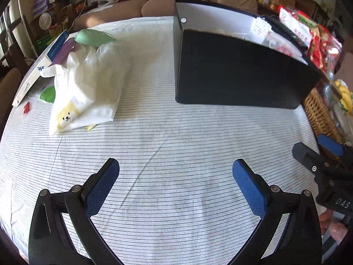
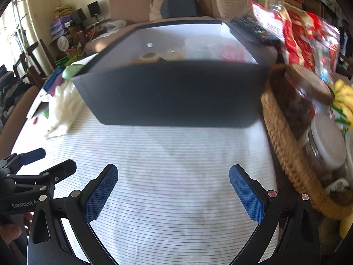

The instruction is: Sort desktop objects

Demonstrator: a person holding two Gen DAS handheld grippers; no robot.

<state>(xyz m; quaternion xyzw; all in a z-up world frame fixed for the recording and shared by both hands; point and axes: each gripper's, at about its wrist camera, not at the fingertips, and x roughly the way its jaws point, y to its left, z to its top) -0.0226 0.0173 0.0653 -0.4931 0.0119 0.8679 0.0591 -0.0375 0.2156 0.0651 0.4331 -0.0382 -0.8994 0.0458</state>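
Above striped tablecloth (image 1: 167, 132), both tools spread empty, black box (image 1: 238, 75) ahead

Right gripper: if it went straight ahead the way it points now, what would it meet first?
Most likely the near wall of the black fabric storage box. The right gripper, jaws open and empty, points over bare striped white tablecloth directly at that wall. The view is blurred, so depth is uncertain.

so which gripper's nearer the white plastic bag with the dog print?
Left. The left gripper sits right of the white plastic bag; the right gripper is farther right still.
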